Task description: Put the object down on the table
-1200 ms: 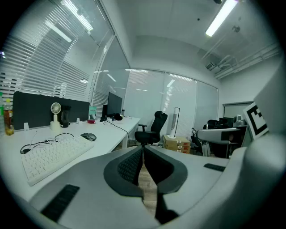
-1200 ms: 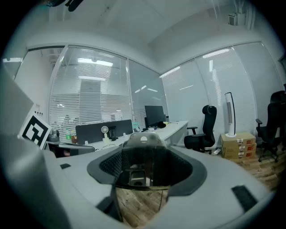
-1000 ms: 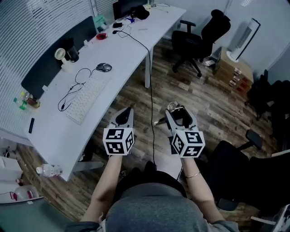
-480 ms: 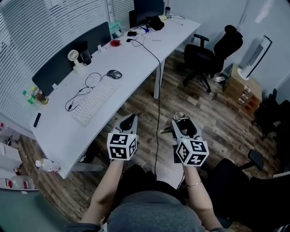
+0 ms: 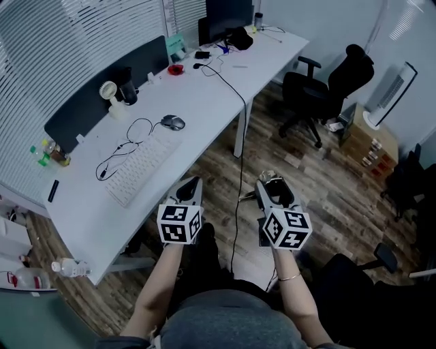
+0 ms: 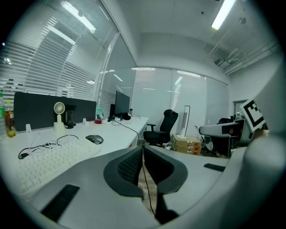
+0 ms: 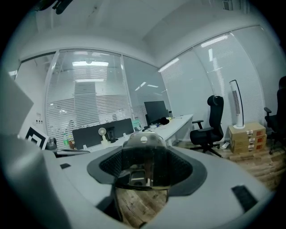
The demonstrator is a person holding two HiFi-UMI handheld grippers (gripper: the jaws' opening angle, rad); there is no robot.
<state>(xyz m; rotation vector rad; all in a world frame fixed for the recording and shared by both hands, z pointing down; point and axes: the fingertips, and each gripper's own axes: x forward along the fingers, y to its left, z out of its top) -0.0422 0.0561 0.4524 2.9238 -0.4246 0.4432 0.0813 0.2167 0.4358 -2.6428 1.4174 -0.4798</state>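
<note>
My right gripper is held over the wooden floor, right of the white desk. It is shut on a dark, smoky see-through object with metal parts; a metal piece sticks out to its left. In the right gripper view the object fills the gap between the wide-standing jaws of that gripper. My left gripper hovers beside the desk's near edge, apart from it. The left gripper view shows its jaws pressed together with nothing between them.
On the desk lie a white keyboard, a mouse, a looped cable, a small fan and a monitor. A cable hangs to the floor between my grippers. Black chairs, boxes and a bottle stand around.
The head view has swung, so the desk sits further right and more of it shows. Both grippers stay in front of me, and the right one keeps its grip.
</note>
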